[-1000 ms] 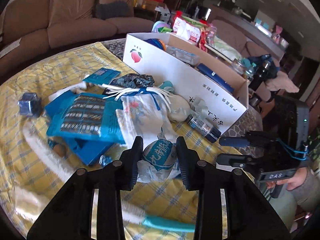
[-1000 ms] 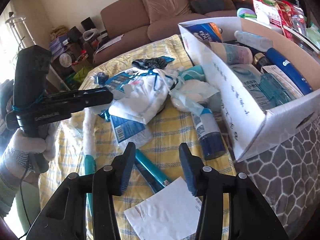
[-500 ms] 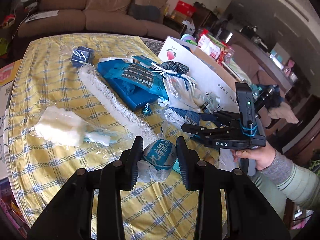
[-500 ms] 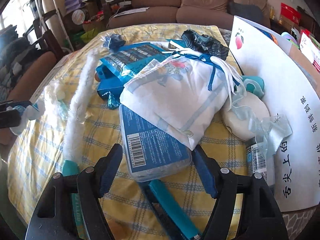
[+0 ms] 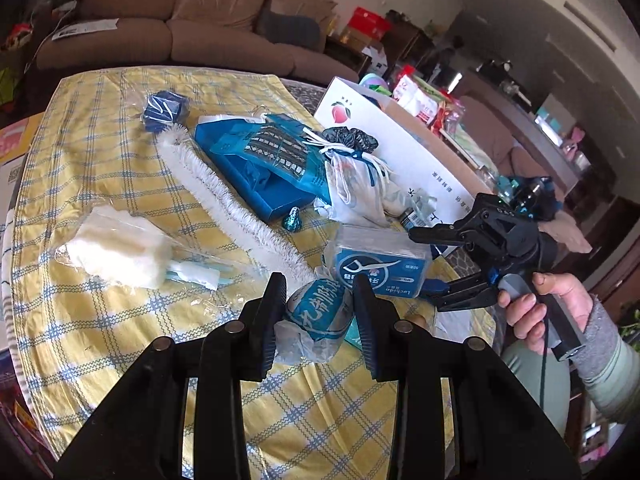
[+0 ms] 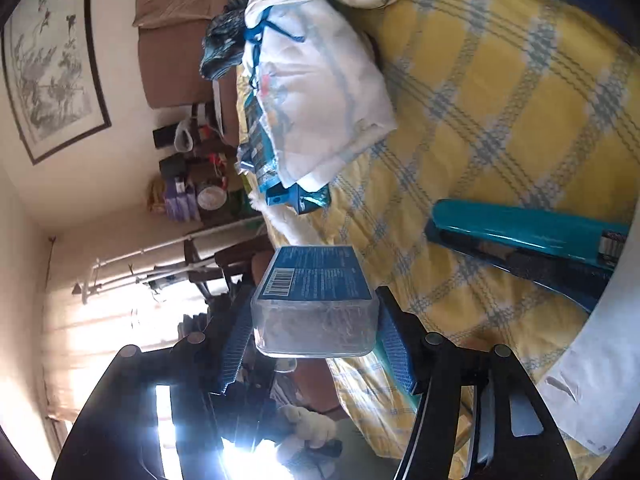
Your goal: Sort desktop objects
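My left gripper (image 5: 318, 312) is shut on a small round packet with a blue and white label (image 5: 320, 312), held above the yellow checked tablecloth (image 5: 100, 320). My right gripper (image 6: 316, 320) is shut on a clear plastic floss-pick box with a blue label (image 6: 314, 312), lifted and turned on its side; the same box (image 5: 380, 260) and the right gripper (image 5: 436, 264) show in the left wrist view. A white cardboard box (image 5: 400, 148) holding sorted items stands at the table's far right.
On the cloth lie a long white bottle brush (image 5: 236, 204), a wrapped white sponge brush (image 5: 120, 248), blue packages (image 5: 264, 160), a white drawstring bag (image 6: 320, 92) and a teal handled tool (image 6: 532, 236). A brown sofa (image 5: 180, 28) is behind.
My right gripper closed on the floss-pick box, lifted it off the cloth and rolled sideways. My left gripper kept its packet and stayed drawn back from the box.
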Demonstrator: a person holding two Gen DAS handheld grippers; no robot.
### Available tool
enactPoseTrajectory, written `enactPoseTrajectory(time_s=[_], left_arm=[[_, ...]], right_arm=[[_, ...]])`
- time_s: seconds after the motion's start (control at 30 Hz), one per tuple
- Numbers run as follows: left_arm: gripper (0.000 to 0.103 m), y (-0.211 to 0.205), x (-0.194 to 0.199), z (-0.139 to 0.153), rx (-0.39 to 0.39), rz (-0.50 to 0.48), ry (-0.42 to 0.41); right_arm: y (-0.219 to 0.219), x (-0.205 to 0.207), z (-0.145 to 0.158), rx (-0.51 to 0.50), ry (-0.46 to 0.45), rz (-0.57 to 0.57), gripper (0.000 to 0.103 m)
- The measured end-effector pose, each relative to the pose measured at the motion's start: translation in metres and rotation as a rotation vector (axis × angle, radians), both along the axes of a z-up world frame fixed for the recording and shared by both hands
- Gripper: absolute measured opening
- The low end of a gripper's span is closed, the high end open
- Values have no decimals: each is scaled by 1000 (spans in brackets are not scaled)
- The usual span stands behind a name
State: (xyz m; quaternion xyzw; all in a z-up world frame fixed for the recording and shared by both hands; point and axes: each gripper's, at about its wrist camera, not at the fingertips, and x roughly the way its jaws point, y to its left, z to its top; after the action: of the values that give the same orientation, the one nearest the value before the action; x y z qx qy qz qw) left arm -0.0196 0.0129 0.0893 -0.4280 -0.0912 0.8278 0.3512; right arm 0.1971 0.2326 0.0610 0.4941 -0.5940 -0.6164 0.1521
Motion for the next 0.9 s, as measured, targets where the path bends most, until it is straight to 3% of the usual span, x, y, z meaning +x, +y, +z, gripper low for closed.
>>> enactPoseTrajectory(time_s=[0.07, 0.1, 0.13, 0.27, 0.47, 0.57, 0.67, 0.77, 0.9], left_arm=[[32, 0, 1, -1, -4, -2, 2], [32, 0, 1, -1, -6, -1, 2], [32, 0, 1, -2, -4, -1, 0], [32, 0, 1, -1, 2, -9, 5], [32, 7, 7, -9, -57, -32, -10], [31, 10, 12, -19, -99, -43, -30], [39, 9, 18, -20, -127, -23, -21], [40, 8, 25, -7, -100, -29, 19], [40, 36, 20, 7, -134, -106, 81]], right_arm=[[5, -1, 10, 156, -10, 28, 70], [9, -1, 17, 236, -9, 41, 81], [15, 1, 27, 302, 12, 46, 84], [17, 6, 62, 523, 109, 92, 84], [-33, 30, 105, 903, 378, 308, 76], [-51, 36, 96, 943, 402, 397, 73], [-58, 30, 85, 984, 397, 432, 73], [-56, 28, 76, 981, 384, 429, 72], [-50, 24, 67, 925, 371, 408, 51]])
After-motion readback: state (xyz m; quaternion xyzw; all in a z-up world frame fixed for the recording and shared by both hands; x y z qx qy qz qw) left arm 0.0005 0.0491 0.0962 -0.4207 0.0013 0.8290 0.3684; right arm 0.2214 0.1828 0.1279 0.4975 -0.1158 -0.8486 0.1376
